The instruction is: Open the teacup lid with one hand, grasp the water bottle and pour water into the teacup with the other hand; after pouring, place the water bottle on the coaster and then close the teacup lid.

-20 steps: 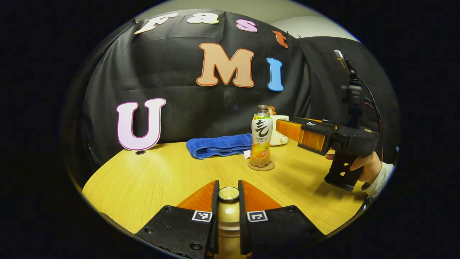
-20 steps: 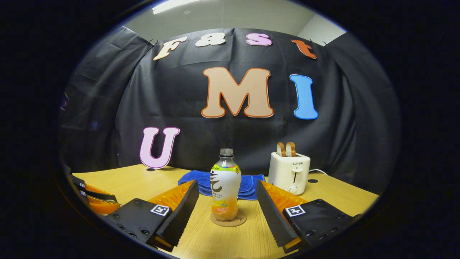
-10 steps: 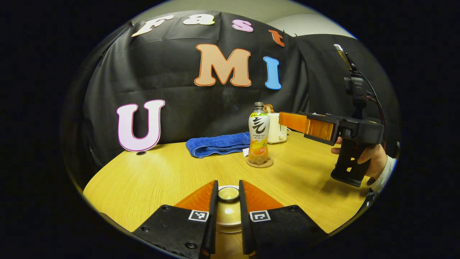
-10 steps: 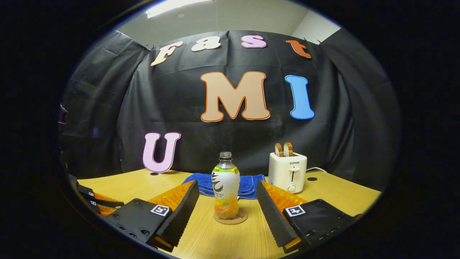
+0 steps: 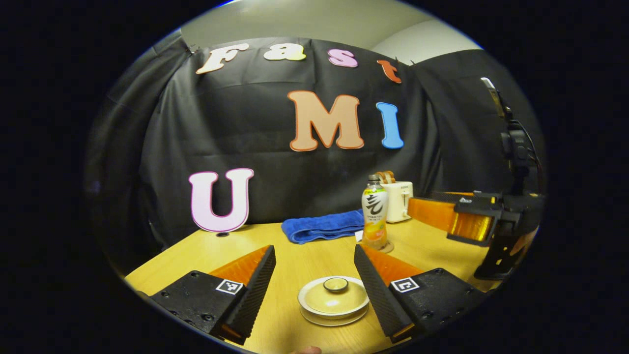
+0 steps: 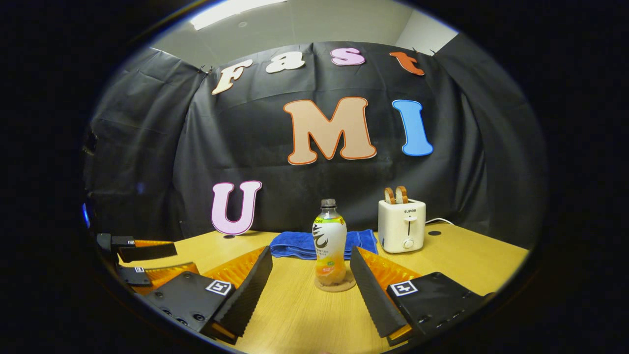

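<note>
Glazed tan lid (image 5: 334, 297) sits seated on the teacup (image 5: 333, 314), low between the fingers of the left tool (image 5: 314, 290), whose fingers are now spread wide with nothing in them. A second ago, and half a second ago too, those same fingers were clamped close on the lid's knob (image 5: 336, 283); since then they have let go and drawn back and up, so that the whole cup and its rim show on the desk (image 5: 314, 260). Reading: the lid has been put back and released, which is the last step named in the task. Water bottle (image 6: 329, 243) stands upright on the round coaster (image 6: 335, 285), cap on, an orange remnant low in it, blue towel (image 6: 300, 245) just behind, white toaster (image 6: 405, 225) off to its right. Right tool (image 6: 311, 285) is likewise released, fingers wide either side of the bottle's line but well short of it, touching nothing; it has eased a little farther back over the last second, the bottle showing smaller. In the left gripper view the right tool (image 5: 437, 215) hangs at the right edge, clear of the bottle (image 5: 375, 214). Judgement: task looks complete, both tools retreating; whether the lid lies square on the cup cannot be told from this angle.
</note>
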`<state>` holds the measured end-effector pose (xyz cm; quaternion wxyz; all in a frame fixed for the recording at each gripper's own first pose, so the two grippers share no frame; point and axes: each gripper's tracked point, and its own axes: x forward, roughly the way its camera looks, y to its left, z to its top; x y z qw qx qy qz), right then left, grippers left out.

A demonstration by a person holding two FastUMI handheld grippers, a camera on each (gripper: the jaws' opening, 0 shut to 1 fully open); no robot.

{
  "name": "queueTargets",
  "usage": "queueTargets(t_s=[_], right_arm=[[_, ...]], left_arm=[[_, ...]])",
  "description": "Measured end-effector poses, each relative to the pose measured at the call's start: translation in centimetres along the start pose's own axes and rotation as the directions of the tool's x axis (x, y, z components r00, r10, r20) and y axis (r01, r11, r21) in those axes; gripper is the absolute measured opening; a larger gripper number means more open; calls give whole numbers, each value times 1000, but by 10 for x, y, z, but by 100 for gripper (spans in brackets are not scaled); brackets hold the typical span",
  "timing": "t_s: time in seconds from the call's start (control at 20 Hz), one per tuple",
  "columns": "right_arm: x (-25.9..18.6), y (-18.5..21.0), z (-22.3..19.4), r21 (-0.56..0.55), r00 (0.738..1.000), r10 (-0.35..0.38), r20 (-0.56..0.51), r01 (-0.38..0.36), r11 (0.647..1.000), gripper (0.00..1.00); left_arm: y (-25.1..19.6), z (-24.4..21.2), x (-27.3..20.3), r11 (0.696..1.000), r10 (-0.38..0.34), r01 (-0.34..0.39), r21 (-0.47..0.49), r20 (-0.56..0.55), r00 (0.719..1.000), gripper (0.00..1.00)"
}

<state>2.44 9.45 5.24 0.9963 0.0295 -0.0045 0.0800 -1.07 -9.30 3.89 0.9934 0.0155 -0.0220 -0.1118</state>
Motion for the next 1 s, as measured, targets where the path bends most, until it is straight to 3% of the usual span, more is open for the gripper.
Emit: queueTargets(t_s=[0.05,0.15,0.3,0.5,0.55,0.6,0.65,0.7,0.8,1.0], right_arm=[[-6,3,-4,4,1000,-1,-5,1,1000,95],[-19,9,-13,-3,1000,-5,-21,4,1000,99],[-38,16,-16,-19,1000,-11,-22,11,1000,99],[-56,27,-9,1,1000,-1,4,1,1000,99],[-59,27,-6,0,1000,-4,13,4,1000,95],[-62,28,-4,-1,1000,-6,21,6,1000,99],[-64,29,-2,-1,1000,-5,28,5,1000,95],[-66,31,-2,0,999,-3,33,3,1000,99],[-70,33,0,-1,999,3,37,-3,1000,95],[-76,31,10,-12,998,3,62,-3,1000,99]], left_arm=[[8,7,-4,999,43,-42,-12,28,999,93],[20,12,-15,993,115,-112,-48,62,991,92],[27,13,-24,986,159,-154,-69,70,985,92],[29,11,-29,982,175,-170,-76,60,983,92],[29,12,-31,982,176,-171,-76,62,982,92],[29,12,-32,982,180,-175,-77,65,982,92],[29,13,-33,981,182,-176,-77,68,981,92],[29,13,-33,981,182,-177,-76,69,981,92],[28,14,-33,980,185,-180,-81,70,980,92],[25,20,-35,980,189,-183,-73,85,978,92]])
